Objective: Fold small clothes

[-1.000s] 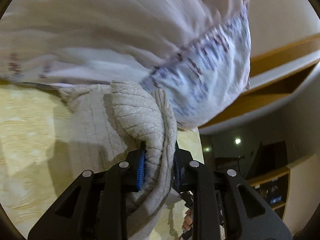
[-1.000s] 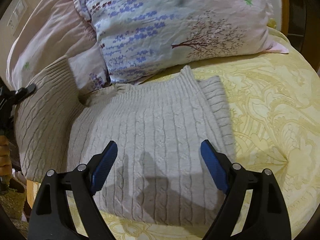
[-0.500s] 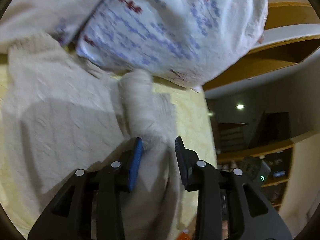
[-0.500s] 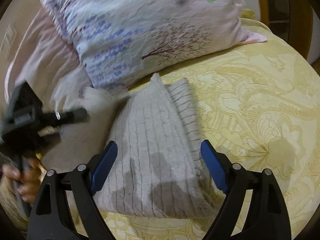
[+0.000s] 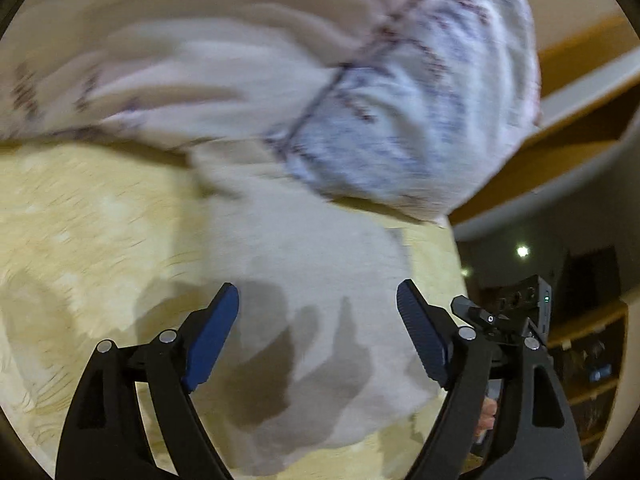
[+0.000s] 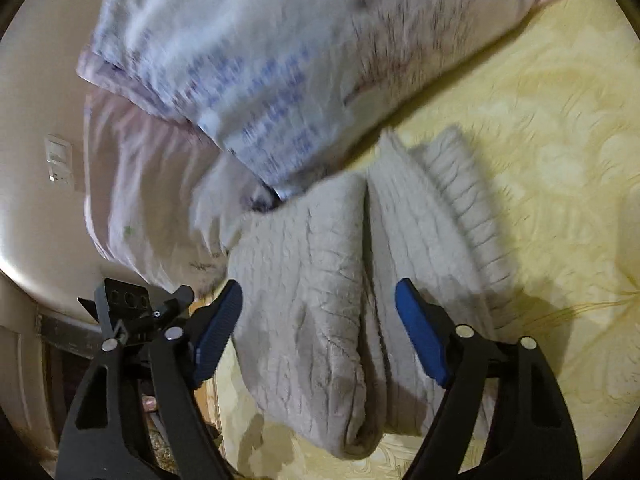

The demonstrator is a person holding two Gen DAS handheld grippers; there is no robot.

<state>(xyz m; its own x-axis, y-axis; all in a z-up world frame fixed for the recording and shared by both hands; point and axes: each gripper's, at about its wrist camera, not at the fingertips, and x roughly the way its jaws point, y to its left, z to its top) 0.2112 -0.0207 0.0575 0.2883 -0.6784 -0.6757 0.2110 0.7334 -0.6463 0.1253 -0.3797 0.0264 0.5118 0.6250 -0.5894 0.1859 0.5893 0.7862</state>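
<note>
Now left hand-held gripper (image 5: 318, 332) angled down, opening over sweater (image 5: 312, 280), nothing gripped.

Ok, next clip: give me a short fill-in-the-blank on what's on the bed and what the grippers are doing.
1. The beige knitted sweater lies on a ____ patterned bedspread.
2. The floral ____ lies at the sweater's far end.
3. The left gripper has nothing pinched; its jaws are ____.
4. The right gripper hovers over the sweater with its jaws ____ around nothing yet.

Missing words: yellow; pillow; opening; closing
</note>
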